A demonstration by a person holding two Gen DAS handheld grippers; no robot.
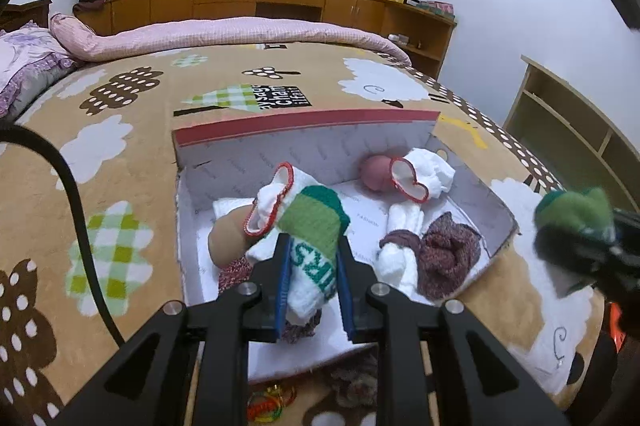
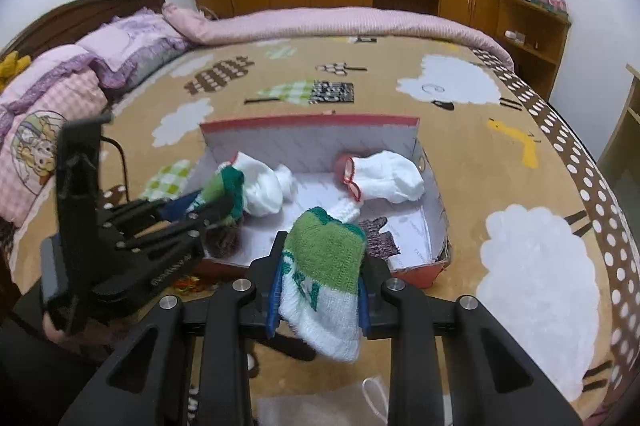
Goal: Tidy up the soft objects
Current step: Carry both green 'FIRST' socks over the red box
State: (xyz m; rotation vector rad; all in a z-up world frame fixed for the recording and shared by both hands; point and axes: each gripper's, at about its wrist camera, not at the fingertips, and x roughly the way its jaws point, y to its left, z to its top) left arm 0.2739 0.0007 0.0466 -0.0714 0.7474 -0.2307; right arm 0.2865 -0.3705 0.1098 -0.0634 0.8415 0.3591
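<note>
Green-and-white knit fills both grips: left hand-held gripper [image 1: 310,262] is clamped on a green-cuffed white sock [image 1: 314,246], blue pads pressing its sides, cuff pointing fwd & away from the fingers, toe end drooping back toward the wrist; right hand-held gripper [image 2: 320,286] is likewise closed on the matching sock [image 2: 324,278], green cuff up & fwd, white toe hanging below the jaws.

Left sock sits over the shoebox [image 1: 304,130], roughly above its left half; beneath & just beyond it lie a red-trimmed white sock [image 1: 268,202] and a tan rolled sock [image 1: 228,238], touching each other. Right sock hangs nr the front edge of the box, slightly right of centre in the right wrist view, so the box interior lies straight ahead & below; the right unit looks a bit further back from the box than the left one, though fisheye makes that unsure.

Further out inside the box: a second white sock w/ red trim [image 1: 420,174] against a pink ball-like roll [image 1: 374,172] at the back right; a maroon knit bundle [image 1: 446,250] front right beside a white rolled pair [image 1: 398,254]. Box rests on a tan fleece blanket [image 1: 120,130] w/ sheep & tree prints, spread over the bed; pink quilt [image 1: 240,34] rolled along the far edge.

Likely step: bring the 2 green socks together as a pair, long axes parallel, before setting them in a bare patch mid-box.
</note>
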